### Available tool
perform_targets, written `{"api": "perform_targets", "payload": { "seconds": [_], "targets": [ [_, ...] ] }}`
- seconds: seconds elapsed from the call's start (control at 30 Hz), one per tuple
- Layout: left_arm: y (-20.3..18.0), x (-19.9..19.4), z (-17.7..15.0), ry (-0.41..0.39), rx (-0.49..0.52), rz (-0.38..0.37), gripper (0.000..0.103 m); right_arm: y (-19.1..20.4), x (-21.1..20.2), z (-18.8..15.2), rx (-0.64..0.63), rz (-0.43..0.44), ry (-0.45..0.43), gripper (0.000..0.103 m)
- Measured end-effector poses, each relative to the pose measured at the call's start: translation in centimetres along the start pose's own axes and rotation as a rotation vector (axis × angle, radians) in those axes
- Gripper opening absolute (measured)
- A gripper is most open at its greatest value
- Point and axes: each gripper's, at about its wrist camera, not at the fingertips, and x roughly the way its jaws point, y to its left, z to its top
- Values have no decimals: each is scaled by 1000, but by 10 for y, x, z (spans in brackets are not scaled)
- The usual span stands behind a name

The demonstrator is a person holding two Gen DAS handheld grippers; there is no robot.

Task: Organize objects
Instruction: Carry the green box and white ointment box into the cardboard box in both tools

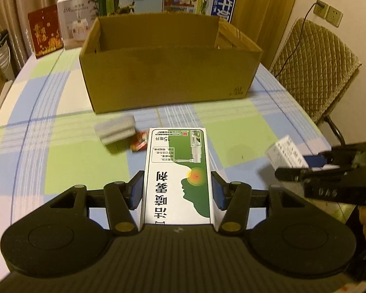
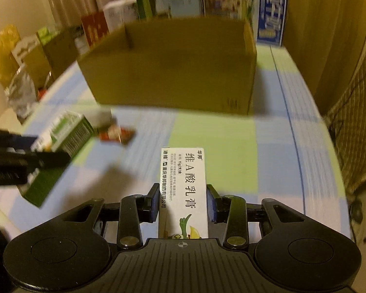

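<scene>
We've got both grippers loaded: left gripper (image 1: 177,190) clamped on the green-and-white spray box (image 1: 177,173), right gripper (image 2: 183,204) clamped on the white cream box (image 2: 184,190), both held above the table (image 1: 231,127), short of the cardboard box (image 1: 168,73). Box interior isn't visible, so can't tell what's packed. Still left on the cloth: a grey box (image 1: 116,129) w/ a red packet (image 1: 139,141) beside it. Roughly mid-task, we reckon.
</scene>
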Motion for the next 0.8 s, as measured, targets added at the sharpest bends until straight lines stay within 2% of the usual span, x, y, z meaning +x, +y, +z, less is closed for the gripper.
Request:
{"api": "perform_targets", "payload": {
  "seconds": [0.3,0.5,0.8],
  "targets": [
    [11,-14,49,-62,14,23,51,21,-17,62,-20,12,-81,35],
    [17,-21,73,-87,18,33,51,27,-17,81,-26,32,-92,35],
    [21,-25,90,-95,33,18,51,24,-15,107,-26,42,-94,35]
  ]
}}
